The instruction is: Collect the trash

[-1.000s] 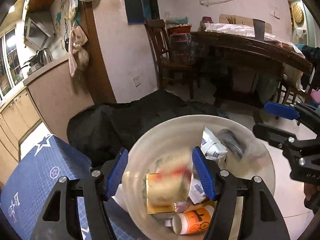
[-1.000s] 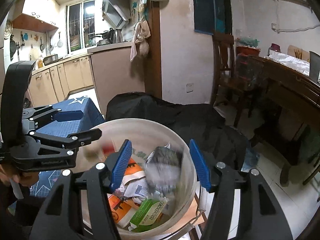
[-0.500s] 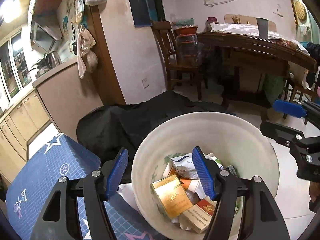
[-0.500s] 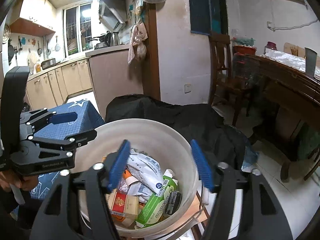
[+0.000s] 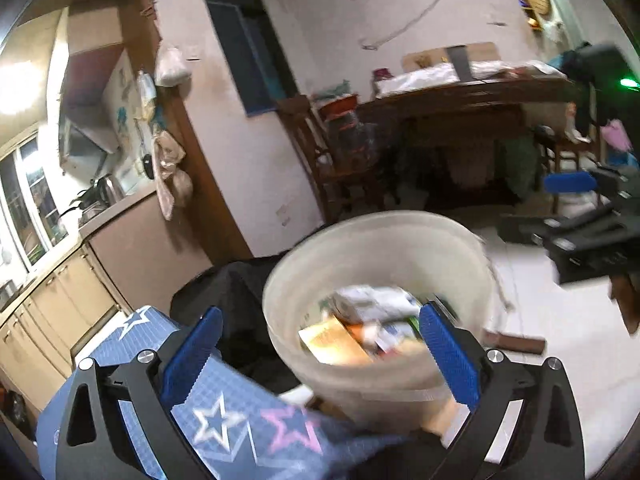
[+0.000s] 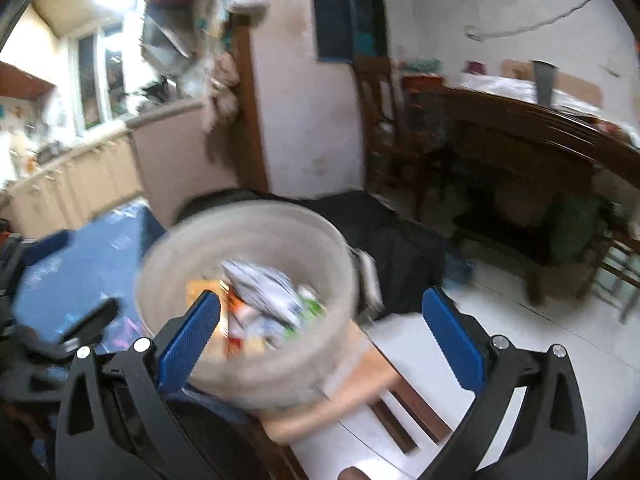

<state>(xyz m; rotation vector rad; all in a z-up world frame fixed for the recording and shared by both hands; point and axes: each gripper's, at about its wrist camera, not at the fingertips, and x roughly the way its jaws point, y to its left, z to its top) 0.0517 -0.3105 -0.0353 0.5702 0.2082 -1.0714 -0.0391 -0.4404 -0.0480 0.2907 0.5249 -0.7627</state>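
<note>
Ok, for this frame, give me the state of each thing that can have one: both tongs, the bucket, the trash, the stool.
left tongs: open, holding nothing
right tongs: open, holding nothing
bucket: upright on the stool, uncovered, part full
trash: inside the bucket, blurred, mixed wrappers and boxes
stool: upright, bearing the bucket
blue star cloth: spread flat beside the bucket
black cloth: heaped behind the bucket

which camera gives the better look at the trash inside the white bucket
The left wrist view: the trash sits nearer the centre, and a tan box and white packets stand out despite blur. In the right wrist view, the trash in the white bucket is more smeared and partly behind a finger.
</note>
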